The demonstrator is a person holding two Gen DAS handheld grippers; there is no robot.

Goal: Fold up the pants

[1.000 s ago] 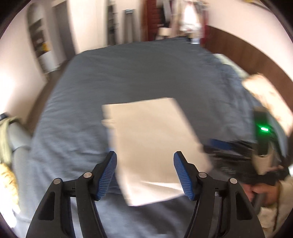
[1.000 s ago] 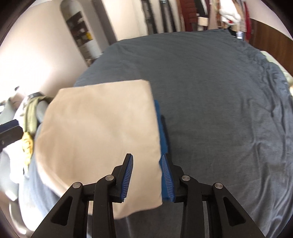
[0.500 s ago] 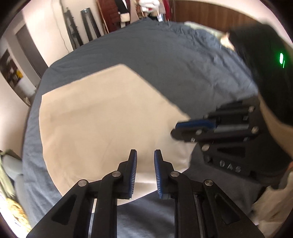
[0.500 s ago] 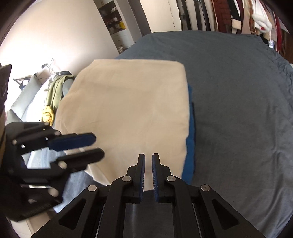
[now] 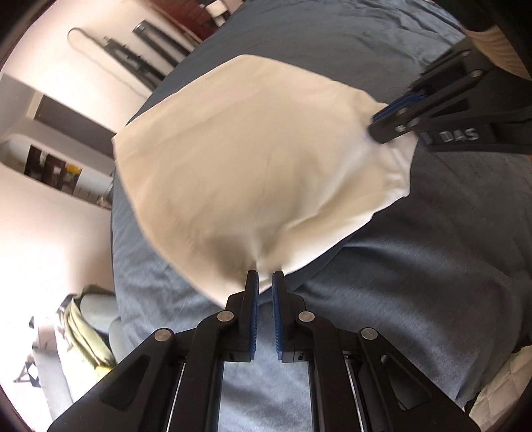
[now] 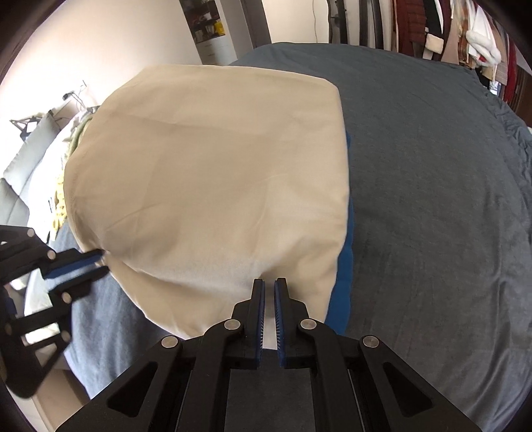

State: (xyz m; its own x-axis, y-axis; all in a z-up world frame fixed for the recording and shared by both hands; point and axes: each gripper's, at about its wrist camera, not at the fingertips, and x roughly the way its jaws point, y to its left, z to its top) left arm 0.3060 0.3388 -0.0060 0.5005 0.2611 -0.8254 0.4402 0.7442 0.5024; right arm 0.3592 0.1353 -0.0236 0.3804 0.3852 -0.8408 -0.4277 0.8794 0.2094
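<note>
Blue-grey bedcover is carrying cream pants.
Left gripper and right gripper are each pinching the near hem, jaws having just closed.

One cream folded pants, one blue garment beneath, one grey-blue bed cover, two tongs

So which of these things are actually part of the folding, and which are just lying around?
Part of the job:
- cream folded cloth pants, near edge pinched
- left tool, shut on them
- right tool, shut on them

Just lying about:
- blue fabric under the pants
- grey-blue bedspread
- hanging clothes
- yellow-green garment
</note>
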